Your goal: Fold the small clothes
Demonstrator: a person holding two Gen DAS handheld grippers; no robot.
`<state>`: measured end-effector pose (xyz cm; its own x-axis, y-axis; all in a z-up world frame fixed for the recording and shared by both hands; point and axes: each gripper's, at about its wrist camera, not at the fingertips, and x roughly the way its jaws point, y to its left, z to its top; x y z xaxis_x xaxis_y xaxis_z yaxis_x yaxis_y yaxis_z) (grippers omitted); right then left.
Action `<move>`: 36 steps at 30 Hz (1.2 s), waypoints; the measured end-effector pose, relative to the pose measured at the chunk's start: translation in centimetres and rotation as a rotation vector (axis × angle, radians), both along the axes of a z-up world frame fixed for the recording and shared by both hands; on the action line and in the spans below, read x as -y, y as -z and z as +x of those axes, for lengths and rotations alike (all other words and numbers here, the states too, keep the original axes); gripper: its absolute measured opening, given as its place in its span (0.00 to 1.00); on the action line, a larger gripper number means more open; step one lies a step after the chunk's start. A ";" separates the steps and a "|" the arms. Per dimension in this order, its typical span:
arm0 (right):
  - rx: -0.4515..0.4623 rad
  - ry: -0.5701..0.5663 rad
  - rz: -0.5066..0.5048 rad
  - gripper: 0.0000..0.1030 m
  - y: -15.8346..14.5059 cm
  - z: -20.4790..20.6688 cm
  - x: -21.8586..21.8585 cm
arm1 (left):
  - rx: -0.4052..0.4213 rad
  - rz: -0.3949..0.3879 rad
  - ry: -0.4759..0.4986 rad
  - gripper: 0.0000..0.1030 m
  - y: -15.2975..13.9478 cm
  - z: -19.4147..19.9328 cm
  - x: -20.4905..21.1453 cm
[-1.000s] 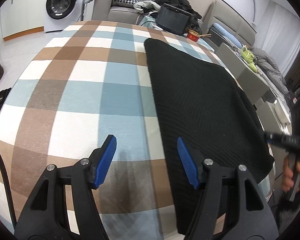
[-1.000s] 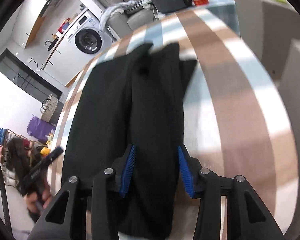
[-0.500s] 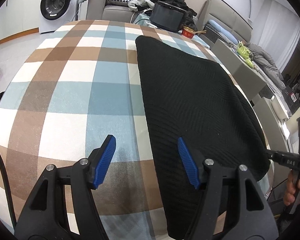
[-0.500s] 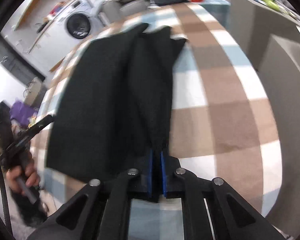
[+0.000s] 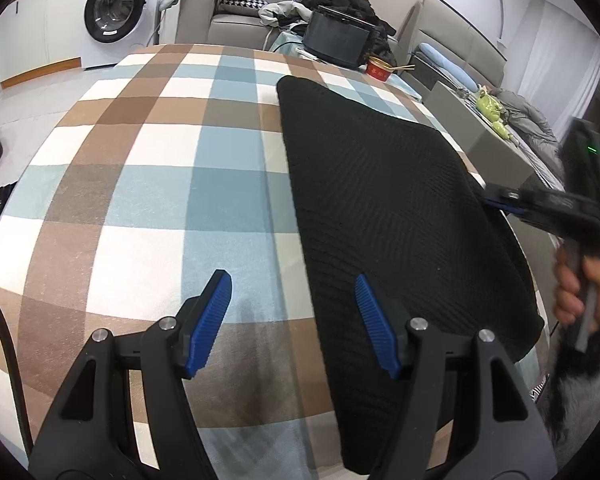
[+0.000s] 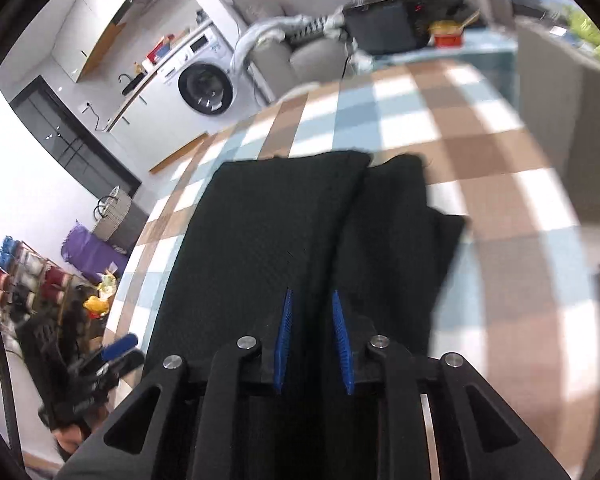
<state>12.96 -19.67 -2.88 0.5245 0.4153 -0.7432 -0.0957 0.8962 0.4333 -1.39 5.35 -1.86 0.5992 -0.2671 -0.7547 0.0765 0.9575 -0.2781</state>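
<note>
The counter [image 5: 148, 184], covered by a checked cloth of brown, blue and cream squares, carries one black knitted garment [image 5: 388, 216], which lies flat along the right side and reaches the near right corner, where its hem hangs slightly over the edge. In the right wrist view the same garment [image 6: 268, 232] shows a long fold line down its length, with a second panel lying beside the first and a loose flap spilling toward the right edge. It looks soft, limp and fairly thick, a ribbed knit that should drape and sag when lifted, light enough for one hand but likely to stretch or slide on itself if pulled by a single point; the sounder hold, I judge, is on a doubled edge or corner near the hem. The left gripper [image 5: 292, 320] hovers low over the near edge, jaws standing wide with nothing between them, one pad over the cloth and the other over the garment's left edge. The right gripper [image 6: 314, 340] has just been reopening from a pinch; its jaws stand narrowly apart with dark knit between them, pads seemingly not pressing.
</note>
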 end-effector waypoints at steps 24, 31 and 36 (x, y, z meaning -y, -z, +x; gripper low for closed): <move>0.007 0.007 -0.132 0.23 -0.7 0.9 -0.6 | -0.019 0.006 -0.013 0.60 0.6 0.7 -0.5; -0.010 -0.089 0.007 0.40 -0.8 -8.3 0.1 | -0.023 -0.005 -0.013 0.60 0.8 1.0 -0.5; -0.084 -0.118 0.007 0.43 0.9 -12.4 -0.3 | -0.018 -0.005 0.012 0.61 0.8 1.2 0.4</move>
<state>0.61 -19.39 -3.73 0.4082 0.4758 -0.7791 -0.1634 0.8777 0.4505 -0.20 4.94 -2.65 0.5825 -0.2777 -0.7639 0.0826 0.9552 -0.2843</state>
